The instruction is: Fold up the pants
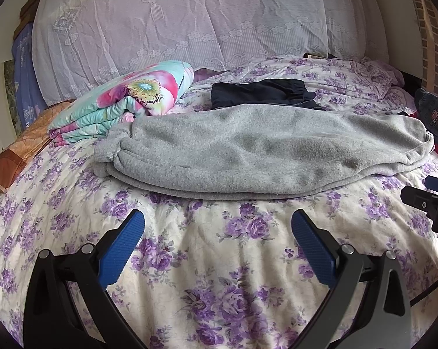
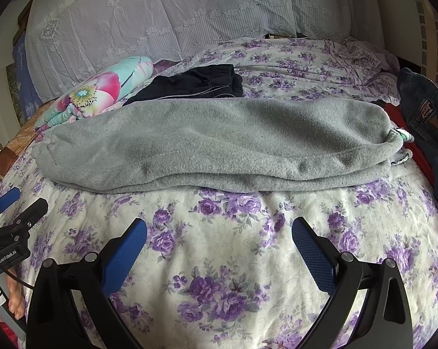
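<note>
Grey pants (image 1: 248, 148) lie across the floral bed (image 1: 219, 261), already doubled leg over leg, and both the left tool (image 1: 218, 250) and right tool (image 2: 219, 257) hover spread wide, empty, short of them, so the crosswise folds look undone.

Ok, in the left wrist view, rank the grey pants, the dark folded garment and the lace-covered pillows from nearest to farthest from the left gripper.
From the left gripper, jaws open over the bedspread:
1. grey pants, straight ahead, lying across the bed.
2. dark folded garment, just behind the pants, centre.
3. lace-covered pillows, at the far head of the bed.
</note>
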`<state>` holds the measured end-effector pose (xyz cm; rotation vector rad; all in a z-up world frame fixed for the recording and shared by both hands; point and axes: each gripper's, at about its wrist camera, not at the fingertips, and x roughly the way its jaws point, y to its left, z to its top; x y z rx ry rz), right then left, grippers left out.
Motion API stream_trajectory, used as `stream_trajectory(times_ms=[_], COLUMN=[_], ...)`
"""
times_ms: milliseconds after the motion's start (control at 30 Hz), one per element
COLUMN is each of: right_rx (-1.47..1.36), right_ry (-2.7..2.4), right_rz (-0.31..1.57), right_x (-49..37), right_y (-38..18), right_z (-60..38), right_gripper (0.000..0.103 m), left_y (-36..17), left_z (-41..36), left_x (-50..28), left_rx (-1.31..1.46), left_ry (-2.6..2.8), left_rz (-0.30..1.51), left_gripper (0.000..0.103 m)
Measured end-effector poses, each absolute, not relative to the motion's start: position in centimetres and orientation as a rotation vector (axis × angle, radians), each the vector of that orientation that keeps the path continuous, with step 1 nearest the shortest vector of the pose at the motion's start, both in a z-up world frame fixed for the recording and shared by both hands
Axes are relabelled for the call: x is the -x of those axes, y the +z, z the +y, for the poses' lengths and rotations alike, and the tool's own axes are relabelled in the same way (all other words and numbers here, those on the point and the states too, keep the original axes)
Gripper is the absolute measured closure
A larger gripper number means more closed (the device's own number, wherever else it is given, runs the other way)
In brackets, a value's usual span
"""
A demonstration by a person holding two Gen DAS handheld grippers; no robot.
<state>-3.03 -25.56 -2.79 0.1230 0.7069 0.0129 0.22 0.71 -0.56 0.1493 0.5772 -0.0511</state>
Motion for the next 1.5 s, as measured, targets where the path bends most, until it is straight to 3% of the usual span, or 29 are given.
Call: stream_trajectory(times_ms=[1500], right_rx=[-0.143], right_ry=[0.013], right_rz=[0.759], right_x=[2.4], right_y=[-3.3], right_z=[-25.8], right_gripper=[0.003], left_y=[-1.5], left_z=[1.4], left_x=[-0.6], left_rx=[-0.138], left_ry=[-0.054], left_rz=[0.597], left_gripper=[0.004])
